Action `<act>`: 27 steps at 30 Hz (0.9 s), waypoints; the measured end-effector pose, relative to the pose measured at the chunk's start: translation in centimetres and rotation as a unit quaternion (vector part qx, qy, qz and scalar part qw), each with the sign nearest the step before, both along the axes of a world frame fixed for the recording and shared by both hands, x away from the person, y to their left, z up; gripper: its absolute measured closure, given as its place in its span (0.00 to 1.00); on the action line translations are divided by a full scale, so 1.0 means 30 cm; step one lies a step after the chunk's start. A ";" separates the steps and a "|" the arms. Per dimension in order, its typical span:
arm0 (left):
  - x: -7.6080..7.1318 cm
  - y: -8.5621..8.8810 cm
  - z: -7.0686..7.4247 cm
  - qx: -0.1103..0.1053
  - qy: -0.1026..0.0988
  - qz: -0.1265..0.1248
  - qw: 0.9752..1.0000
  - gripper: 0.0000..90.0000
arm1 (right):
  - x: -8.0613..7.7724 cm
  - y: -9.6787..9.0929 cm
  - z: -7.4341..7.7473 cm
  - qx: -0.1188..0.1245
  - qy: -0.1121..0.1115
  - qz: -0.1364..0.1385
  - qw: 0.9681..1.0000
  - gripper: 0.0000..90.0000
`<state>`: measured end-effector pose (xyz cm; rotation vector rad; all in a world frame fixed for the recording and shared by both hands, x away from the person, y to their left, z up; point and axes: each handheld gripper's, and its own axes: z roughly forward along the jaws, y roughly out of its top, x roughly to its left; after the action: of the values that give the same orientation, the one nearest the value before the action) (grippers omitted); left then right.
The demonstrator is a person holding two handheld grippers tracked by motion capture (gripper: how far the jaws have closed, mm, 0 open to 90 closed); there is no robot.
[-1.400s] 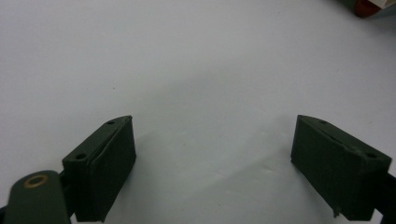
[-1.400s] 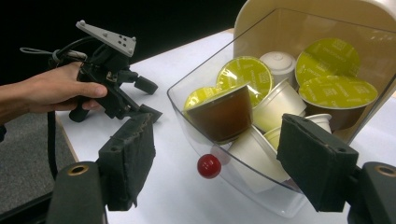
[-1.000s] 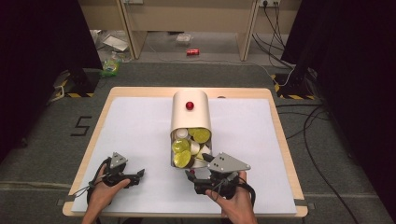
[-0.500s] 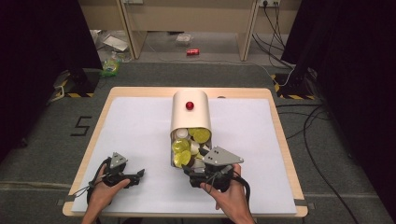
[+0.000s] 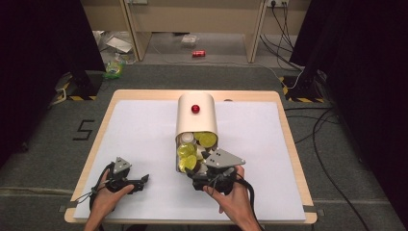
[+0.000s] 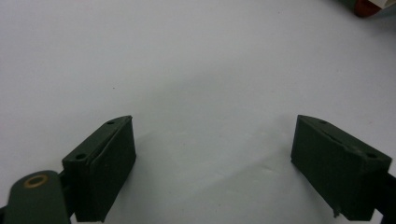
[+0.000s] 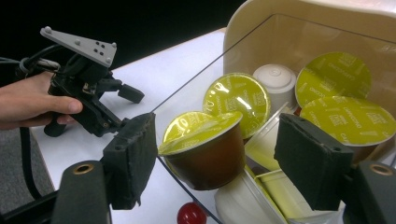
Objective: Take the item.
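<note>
1. Sitting at the open mouth of the cream capsule dispenser (image 7: 327, 18), the brown coffee capsule (image 7: 205, 156) with a yellow-green foil lid lies between the right gripper (image 7: 224, 163)'s jaws, which have just been closing but are not yet pressing on it.
2. It looks light, with a stiff plastic cup; the foil lid seems thin and easily dented, so the cup's side walls are the better hold.
3. Neighbouring capsules (image 7: 343, 119) crowd close and may shift.
4. The left gripper (image 6: 212, 163) rests spread wide over the white table (image 6: 187, 56), holding nothing.
</note>
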<state>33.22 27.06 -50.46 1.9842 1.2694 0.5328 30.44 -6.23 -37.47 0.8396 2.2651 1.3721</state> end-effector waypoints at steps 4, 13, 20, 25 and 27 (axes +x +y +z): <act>0.000 0.000 0.000 0.000 0.000 0.000 1.000 0.14 | 0.011 0.009 -0.004 -0.002 0.002 0.002 1.000 0.36; 0.000 0.000 0.000 -0.001 0.000 0.001 1.000 0.14 | 0.024 0.026 -0.015 -0.008 0.011 0.009 1.000 0.44; 0.000 0.000 0.000 -0.001 0.000 0.000 1.000 0.14 | 0.034 0.007 -0.002 0.000 0.003 -0.008 1.000 0.48; 0.000 0.000 0.000 -0.001 0.000 0.000 1.000 0.14 | 0.033 0.007 -0.001 0.003 0.010 0.004 1.000 0.53; 0.000 0.000 0.000 -0.001 0.000 0.000 1.000 0.14 | 0.029 0.006 0.002 0.003 0.011 0.007 1.000 0.53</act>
<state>33.22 27.06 -50.46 1.9829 1.2701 0.5320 31.30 -6.04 -37.41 0.8463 2.2883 1.3839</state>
